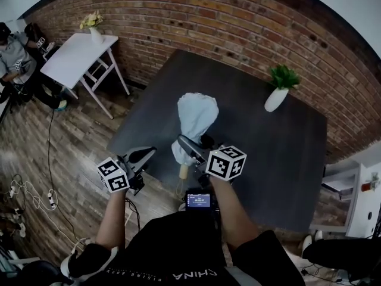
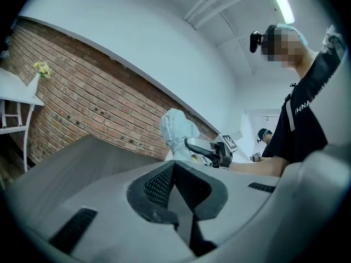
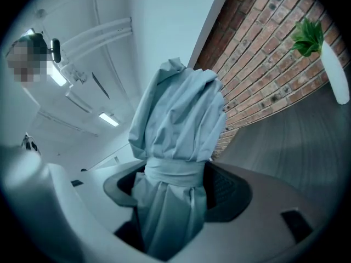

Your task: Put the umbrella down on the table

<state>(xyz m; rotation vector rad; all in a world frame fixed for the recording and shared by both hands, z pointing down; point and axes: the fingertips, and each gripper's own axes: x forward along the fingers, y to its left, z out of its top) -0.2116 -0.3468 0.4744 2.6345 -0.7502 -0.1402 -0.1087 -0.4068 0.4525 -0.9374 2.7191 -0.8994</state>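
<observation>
At the near edge of the table (image 1: 280, 159), the right gripper (image 1: 189, 148) pinches the folded umbrella (image 1: 196, 121) at its strap, canopy up, probably the firmest hold for lowering. The left gripper (image 1: 140, 158) waits beside it, jaws pressed together, empty.

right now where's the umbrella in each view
Head view: umbrella at centre, at the dark table's near edge.
Left gripper view: centre, in front of the brick wall.
Right gripper view: fills the centre, clamped in the right tongs.
Shared landmark: the brick wall behind it.
</observation>
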